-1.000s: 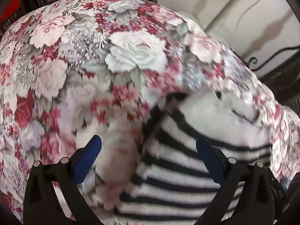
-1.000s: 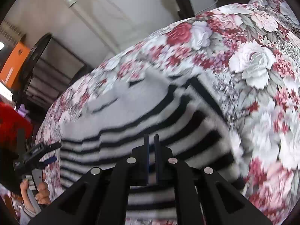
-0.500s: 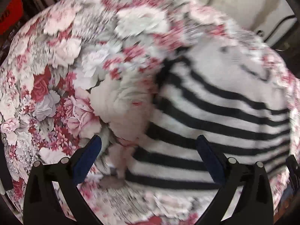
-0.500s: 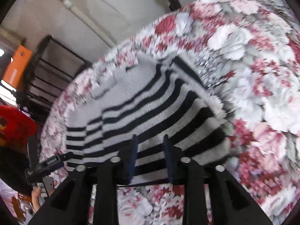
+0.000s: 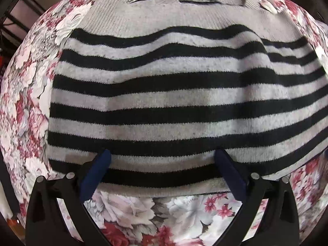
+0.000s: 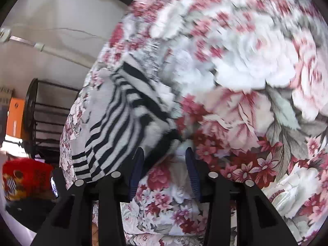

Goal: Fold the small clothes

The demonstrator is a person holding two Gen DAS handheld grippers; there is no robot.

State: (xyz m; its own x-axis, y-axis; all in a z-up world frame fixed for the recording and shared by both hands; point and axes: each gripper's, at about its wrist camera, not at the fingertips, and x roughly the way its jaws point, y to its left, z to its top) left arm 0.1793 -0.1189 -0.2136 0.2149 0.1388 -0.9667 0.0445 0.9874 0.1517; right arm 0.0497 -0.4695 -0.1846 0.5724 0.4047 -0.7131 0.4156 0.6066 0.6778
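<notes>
A grey knit sweater with black stripes (image 5: 174, 94) lies flat on the floral cloth (image 5: 184, 211), neck end at the far side and hem nearest me. My left gripper (image 5: 162, 153) points steeply down above the hem. Its blue fingers stand wide apart and grip nothing. In the blurred right wrist view the sweater (image 6: 123, 123) lies to the left. My right gripper (image 6: 164, 153) is at the sweater's near corner with its jaws opening. That corner lies between the fingers, and the pads do not press on it.
The floral cloth (image 6: 246, 82) spreads to the right of the sweater. Beyond the table's left edge are a black metal rack (image 6: 47, 112), an orange box (image 6: 15, 119) and a red object (image 6: 22, 176). A white wall with a pipe (image 6: 47, 49) stands behind.
The left gripper swung over the sweater, which now fills its view, lying flat. The right gripper went from shut to partly open and shifted to the sweater's right corner.
</notes>
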